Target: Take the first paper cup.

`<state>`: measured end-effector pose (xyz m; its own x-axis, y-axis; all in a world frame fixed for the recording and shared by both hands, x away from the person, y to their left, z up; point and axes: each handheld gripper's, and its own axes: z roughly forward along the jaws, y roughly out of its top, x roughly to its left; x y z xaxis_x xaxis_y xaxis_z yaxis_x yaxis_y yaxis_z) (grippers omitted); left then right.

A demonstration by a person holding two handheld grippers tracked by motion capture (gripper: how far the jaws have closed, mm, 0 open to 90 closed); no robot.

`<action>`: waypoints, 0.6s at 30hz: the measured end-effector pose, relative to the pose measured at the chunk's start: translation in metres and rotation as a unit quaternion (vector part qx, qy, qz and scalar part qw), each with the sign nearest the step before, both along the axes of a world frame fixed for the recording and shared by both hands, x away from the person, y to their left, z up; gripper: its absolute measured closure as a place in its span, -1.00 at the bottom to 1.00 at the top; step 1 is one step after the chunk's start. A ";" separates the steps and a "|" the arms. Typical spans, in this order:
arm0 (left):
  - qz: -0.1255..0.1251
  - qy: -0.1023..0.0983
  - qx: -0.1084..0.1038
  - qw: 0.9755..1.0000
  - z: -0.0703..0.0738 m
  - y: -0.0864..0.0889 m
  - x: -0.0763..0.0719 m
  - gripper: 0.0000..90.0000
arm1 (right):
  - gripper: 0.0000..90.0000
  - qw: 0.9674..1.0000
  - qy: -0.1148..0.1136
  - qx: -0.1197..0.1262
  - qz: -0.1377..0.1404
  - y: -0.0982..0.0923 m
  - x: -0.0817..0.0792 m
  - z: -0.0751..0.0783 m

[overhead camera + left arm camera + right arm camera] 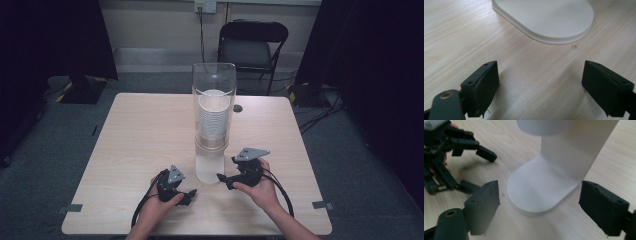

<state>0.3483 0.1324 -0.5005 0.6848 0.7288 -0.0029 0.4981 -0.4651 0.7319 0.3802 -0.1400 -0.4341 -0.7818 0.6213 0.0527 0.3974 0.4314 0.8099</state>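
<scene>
Standing on pale wood table (grey carpet around), cup dispenser; left claw, right claw both open.

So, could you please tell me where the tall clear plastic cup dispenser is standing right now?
In the high view the tall clear cup dispenser stands mid-table, its white base just beyond and between the left gripper and right gripper.

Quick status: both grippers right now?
Left gripper: open, empty, above the light wooden table.
Right gripper: open, empty, facing the white cup dispenser base.
</scene>
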 end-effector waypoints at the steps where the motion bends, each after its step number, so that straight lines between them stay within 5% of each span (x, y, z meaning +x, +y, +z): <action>1: 0.000 0.000 0.000 1.000 0.000 0.000 0.000 -0.69 | -0.68 1.000 -0.001 0.003 0.002 0.001 0.001 0.002; 18: 0.000 0.000 0.000 1.000 0.000 0.000 0.000 -0.69 | -0.66 0.999 -0.027 0.037 -0.002 0.019 0.017 0.018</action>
<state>0.3483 0.1324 -0.5004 0.6848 0.7287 -0.0024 0.4982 -0.4657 0.7314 0.3972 -0.1208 -0.4163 -0.7828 0.6197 0.0561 0.3528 0.3677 0.8604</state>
